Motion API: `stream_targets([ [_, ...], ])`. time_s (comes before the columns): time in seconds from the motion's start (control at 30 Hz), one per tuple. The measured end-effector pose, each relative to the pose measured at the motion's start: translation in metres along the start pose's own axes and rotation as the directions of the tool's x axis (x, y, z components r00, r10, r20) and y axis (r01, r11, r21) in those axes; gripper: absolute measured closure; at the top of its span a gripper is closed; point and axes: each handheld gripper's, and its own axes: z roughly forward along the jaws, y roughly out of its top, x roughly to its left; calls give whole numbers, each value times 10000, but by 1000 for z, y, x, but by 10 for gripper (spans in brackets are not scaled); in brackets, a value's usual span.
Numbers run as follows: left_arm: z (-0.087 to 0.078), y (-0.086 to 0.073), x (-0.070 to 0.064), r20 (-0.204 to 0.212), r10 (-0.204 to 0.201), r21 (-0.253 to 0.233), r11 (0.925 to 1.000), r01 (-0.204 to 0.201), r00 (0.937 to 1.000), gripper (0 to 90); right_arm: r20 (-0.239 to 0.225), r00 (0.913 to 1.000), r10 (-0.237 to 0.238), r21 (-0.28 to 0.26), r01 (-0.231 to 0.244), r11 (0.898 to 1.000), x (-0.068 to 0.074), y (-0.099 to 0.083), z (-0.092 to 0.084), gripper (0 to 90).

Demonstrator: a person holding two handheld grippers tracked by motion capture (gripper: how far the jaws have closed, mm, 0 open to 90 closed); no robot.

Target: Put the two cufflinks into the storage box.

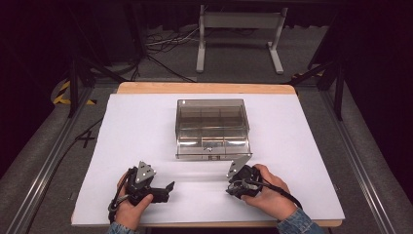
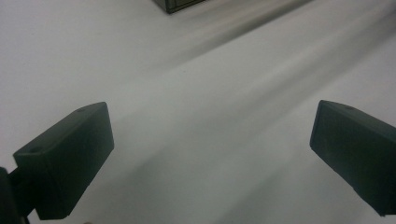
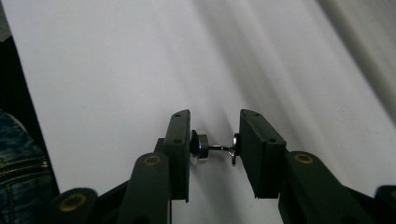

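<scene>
I had my right hand-held gripper (image 3: 215, 149) clamped on a small metal stud (image 3: 215, 148), a short shiny pin with a round head at each end, held crosswise between the two flat black pads, low over the white surface (image 1: 146, 126) on the near right. I judged the pick-up done and the carry about to begin. The likely goal was the clear plastic box (image 1: 212, 127) at the middle of the surface, boxy, glossy, split into compartments. The next move called for a steady lift without loosening, since so smooth and small a piece could slip or swivel. My left hand-held gripper (image 2: 210, 140) rested near left, jaws wide apart, grasping nothing.
</scene>
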Motion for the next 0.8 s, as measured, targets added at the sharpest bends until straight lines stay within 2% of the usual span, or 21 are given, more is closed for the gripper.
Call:
stream_targets([
  [0.07, 0, 0, 0, 16, -4, -20, 10000, 4, 10000, 3, -6, 10000, -8, 113, 8, 9999, -1, 0, 1, 653],
  [0.4, 1, 0, 1, -21, 10, -27, 10000, -10, 10000, 3, -120, 9999, 72, -79, -73, 9999, -5, 3, -8, 653],
  [0.7, 0, 0, 2, 27, 11, 16, 10000, -11, 10000, 3, -554, 9984, -60, -506, 32, 9987, -6, 14, -27, 653],
  [0.8, 0, 0, 1, 9, 0, -4, 10000, 0, 10000, 3, -565, 9983, -148, -584, 115, 9982, -8, 18, -33, 653],
])
